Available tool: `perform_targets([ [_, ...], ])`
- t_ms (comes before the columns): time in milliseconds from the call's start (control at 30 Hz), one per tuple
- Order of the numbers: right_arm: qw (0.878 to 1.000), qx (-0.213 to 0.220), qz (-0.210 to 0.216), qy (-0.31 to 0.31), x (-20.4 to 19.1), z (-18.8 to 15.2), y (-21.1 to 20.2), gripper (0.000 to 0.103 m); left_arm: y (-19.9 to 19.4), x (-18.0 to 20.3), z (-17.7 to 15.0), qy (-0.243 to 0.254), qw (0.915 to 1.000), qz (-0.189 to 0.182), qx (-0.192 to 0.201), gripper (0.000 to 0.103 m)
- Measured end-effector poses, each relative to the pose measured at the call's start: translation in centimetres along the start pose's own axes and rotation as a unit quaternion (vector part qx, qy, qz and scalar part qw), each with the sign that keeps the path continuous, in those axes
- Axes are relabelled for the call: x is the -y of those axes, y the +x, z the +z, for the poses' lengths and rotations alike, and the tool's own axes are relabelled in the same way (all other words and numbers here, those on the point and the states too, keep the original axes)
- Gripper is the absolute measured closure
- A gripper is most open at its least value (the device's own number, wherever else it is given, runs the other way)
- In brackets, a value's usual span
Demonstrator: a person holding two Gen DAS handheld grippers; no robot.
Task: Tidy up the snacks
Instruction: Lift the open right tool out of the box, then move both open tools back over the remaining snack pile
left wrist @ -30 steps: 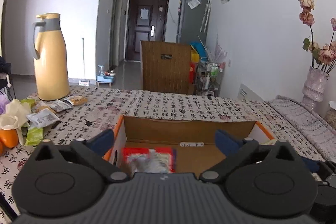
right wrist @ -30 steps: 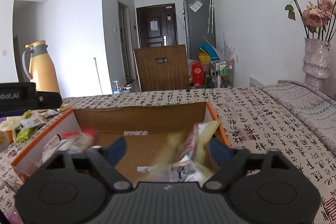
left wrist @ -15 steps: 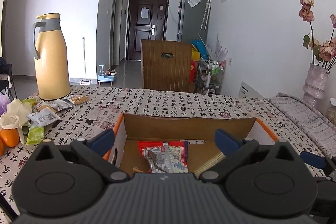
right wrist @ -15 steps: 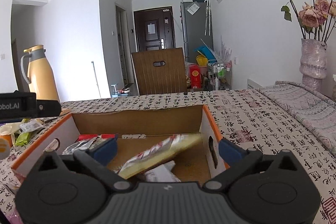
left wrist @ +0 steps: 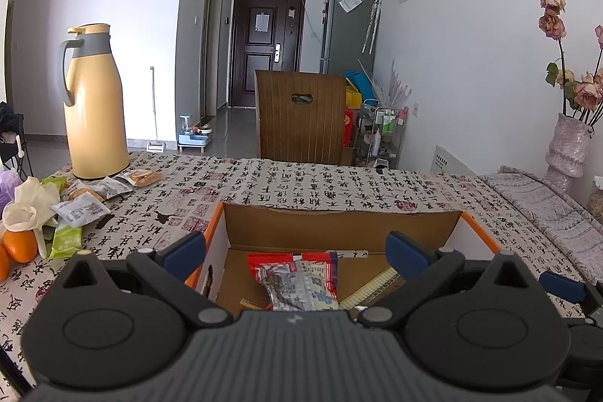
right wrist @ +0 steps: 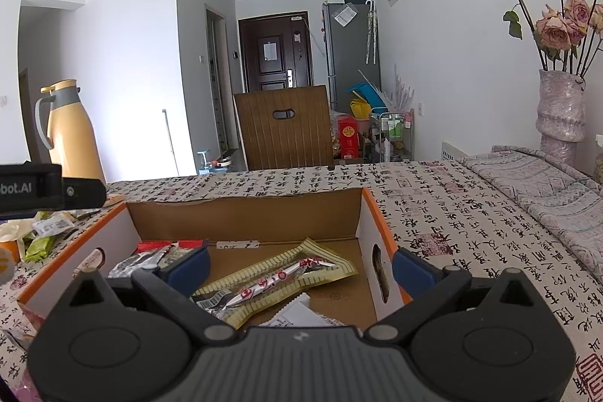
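Observation:
An orange-rimmed cardboard box (left wrist: pixel 478 228) sits on the patterned tablecloth under both grippers. My left gripper (left wrist: pixel 297 250) is open above the box's left half. A red and silver snack packet (left wrist: pixel 297 275) lies flat on the box floor below it, untouched. My right gripper (right wrist: pixel 300 268) is open wide over the right half of the box (right wrist: pixel 377 213). A long gold packet (right wrist: pixel 279 279) rests slanted on the floor beneath it, clear of the pads. More red and silver packets (right wrist: pixel 150 255) lie at the box's left wall. Several loose snack packets (left wrist: pixel 79 210) remain on the table at the left.
A tall yellow thermos (left wrist: pixel 94 100) stands at the back left, with oranges (left wrist: pixel 19 245) and a white glove near the loose packets. A vase of dried roses (right wrist: pixel 561 108) stands at the right by a folded cloth. A wooden chair (right wrist: pixel 286 127) faces the far table edge.
A second ago packets were blurred in mid-fall under both grippers; now they lie still in the box. The right gripper's jaws spread a little wider.

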State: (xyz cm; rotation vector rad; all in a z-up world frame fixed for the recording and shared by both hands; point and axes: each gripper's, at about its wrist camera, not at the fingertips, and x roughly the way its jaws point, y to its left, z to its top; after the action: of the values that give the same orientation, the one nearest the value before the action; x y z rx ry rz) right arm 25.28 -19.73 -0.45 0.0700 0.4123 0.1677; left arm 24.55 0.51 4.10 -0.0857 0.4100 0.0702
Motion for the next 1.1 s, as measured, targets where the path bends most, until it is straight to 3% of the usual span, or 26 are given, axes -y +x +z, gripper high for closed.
perform_targets([
  [633,1.000,0.021,0.000,-0.005,-0.6,1.2,-3.8,0.000,-3.7,0.5,1.4,0.013,0.9997,0.007,0.017,0.000],
  [1100,1.000,0.010,0.014,-0.001,-0.8,-1.0,-7.8,0.000,-7.6,-0.5,-0.8,0.018,0.9998,0.012,0.004,0.000],
])
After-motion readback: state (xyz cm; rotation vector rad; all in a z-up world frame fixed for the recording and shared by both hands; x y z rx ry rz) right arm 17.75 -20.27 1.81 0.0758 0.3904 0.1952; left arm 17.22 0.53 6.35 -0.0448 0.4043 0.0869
